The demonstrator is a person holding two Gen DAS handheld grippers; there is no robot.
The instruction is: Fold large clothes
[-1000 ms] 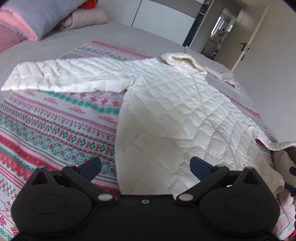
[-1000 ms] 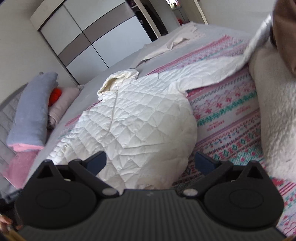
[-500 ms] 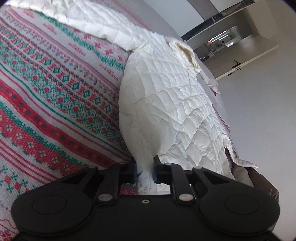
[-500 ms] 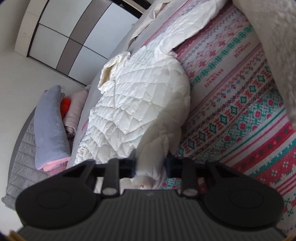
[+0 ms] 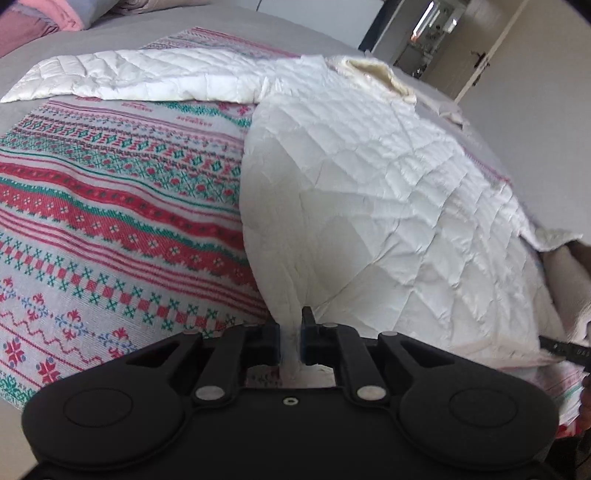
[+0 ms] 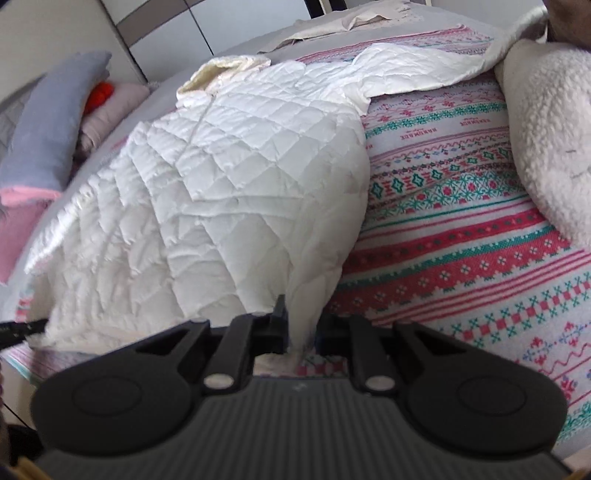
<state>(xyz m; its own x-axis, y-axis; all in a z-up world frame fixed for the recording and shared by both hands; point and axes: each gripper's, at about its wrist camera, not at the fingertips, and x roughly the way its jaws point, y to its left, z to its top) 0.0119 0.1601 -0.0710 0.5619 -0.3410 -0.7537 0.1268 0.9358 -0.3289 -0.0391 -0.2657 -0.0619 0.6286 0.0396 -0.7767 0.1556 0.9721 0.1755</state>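
A white quilted hooded coat [image 5: 369, 177] lies spread on a patterned red, green and white blanket [image 5: 110, 221], sleeves out to both sides. My left gripper [image 5: 290, 332] is shut on the coat's bottom hem at its left corner, and the hem is lifted off the blanket. My right gripper [image 6: 301, 332] is shut on the hem of the coat [image 6: 240, 184] at its right corner, also lifted. The hood [image 5: 373, 75] lies at the far end. The other gripper's tip shows at the edge of each view.
The blanket [image 6: 461, 240] covers a grey bed. A fluffy cream garment [image 6: 546, 140] lies at the right. Folded pillows and bedding [image 6: 48, 129] are stacked at the far left. A wardrobe [image 6: 240, 22] and an open door [image 5: 480, 48] stand beyond the bed.
Both grippers went from open above the hem to shut on it. Since then they have lifted the hem, so the coat's lower part bulges up off the blanket.
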